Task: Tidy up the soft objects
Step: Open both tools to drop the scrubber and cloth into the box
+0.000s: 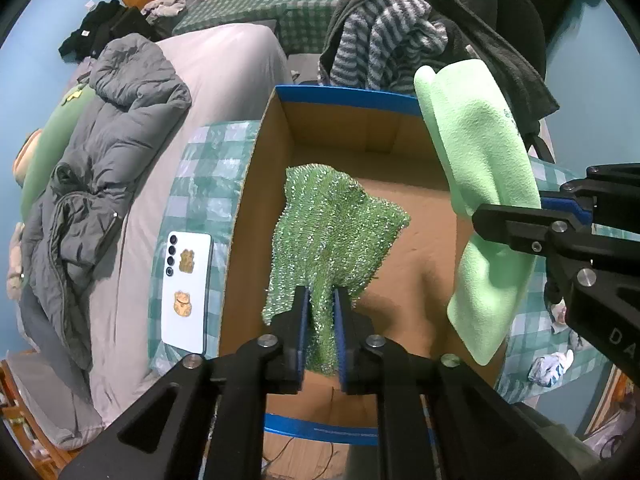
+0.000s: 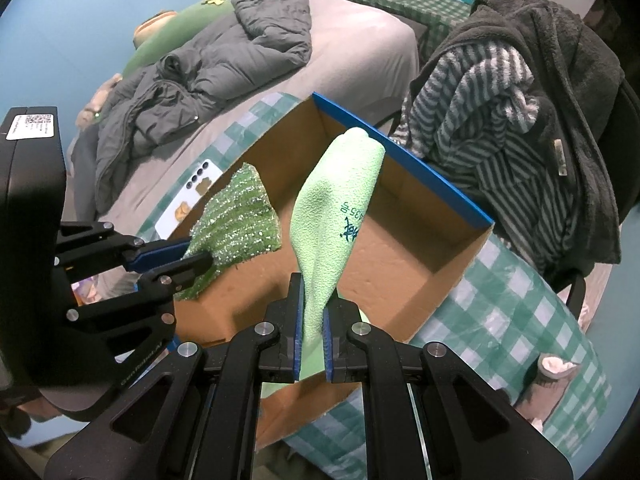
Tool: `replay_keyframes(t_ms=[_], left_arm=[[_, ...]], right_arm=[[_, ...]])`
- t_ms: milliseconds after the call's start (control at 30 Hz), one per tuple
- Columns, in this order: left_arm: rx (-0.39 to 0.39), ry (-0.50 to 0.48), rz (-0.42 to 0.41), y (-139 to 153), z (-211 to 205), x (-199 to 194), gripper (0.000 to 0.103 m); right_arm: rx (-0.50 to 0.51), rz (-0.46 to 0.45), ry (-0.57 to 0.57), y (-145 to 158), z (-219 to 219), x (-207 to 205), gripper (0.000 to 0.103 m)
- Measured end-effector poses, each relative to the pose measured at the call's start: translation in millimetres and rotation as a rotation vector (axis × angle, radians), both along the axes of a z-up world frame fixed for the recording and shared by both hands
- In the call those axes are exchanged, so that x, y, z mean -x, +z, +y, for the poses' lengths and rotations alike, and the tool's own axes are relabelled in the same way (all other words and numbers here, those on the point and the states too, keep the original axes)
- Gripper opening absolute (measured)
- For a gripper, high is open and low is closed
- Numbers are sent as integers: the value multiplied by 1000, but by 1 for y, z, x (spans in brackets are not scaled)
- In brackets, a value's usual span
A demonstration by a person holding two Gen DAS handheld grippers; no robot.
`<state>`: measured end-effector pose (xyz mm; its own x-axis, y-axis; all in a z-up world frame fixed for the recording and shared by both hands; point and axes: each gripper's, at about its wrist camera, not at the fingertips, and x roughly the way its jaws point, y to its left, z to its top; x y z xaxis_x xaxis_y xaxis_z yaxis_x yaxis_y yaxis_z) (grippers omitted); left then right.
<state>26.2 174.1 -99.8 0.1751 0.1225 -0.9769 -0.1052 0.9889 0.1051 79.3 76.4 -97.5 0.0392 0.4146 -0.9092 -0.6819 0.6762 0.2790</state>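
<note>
Over the cardboard box (image 1: 256, 184), left gripper (image 1: 321, 312) clamps a sparkly green cloth (image 1: 332, 232); right gripper (image 2: 311, 320) clamps a pale green cloth (image 2: 336, 208).

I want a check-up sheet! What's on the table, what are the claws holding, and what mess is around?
Surface: checked tablecloth under a cardboard box, open.
Job's things: sparkly green cloth and pale green cloth, both held above the box.
Clutter: white phone beside the box.
Grippers: left gripper fingers shut on the sparkly green cloth; right gripper shut on the pale green cloth.
Cables: nothing seen for certain.
Surroundings: bed with grey jacket; chair draped with striped robe.
</note>
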Motion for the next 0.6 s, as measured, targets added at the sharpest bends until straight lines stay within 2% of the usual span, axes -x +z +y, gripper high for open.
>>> replay_keyframes(t_ms=[100,133,233,367,600], left_arm=[[-13,10,4,1,0,-1,33],[-21,11,-2,2,0,-1,41],[-34,7,-15,6,-1,1,49],[-42,3,-15,10,-4,2,49],[-33,-1,-23,18,-11,6,51]], right_arm=[[9,-6,-3,-1,0,-1,21],[12,-14,-4,-1,-1,0,29],[19,-25,-7,0,-3,-1,36],[24,-34,-21,2,-10,-3,45],[32,-42,-59,9,-29,-1,53]])
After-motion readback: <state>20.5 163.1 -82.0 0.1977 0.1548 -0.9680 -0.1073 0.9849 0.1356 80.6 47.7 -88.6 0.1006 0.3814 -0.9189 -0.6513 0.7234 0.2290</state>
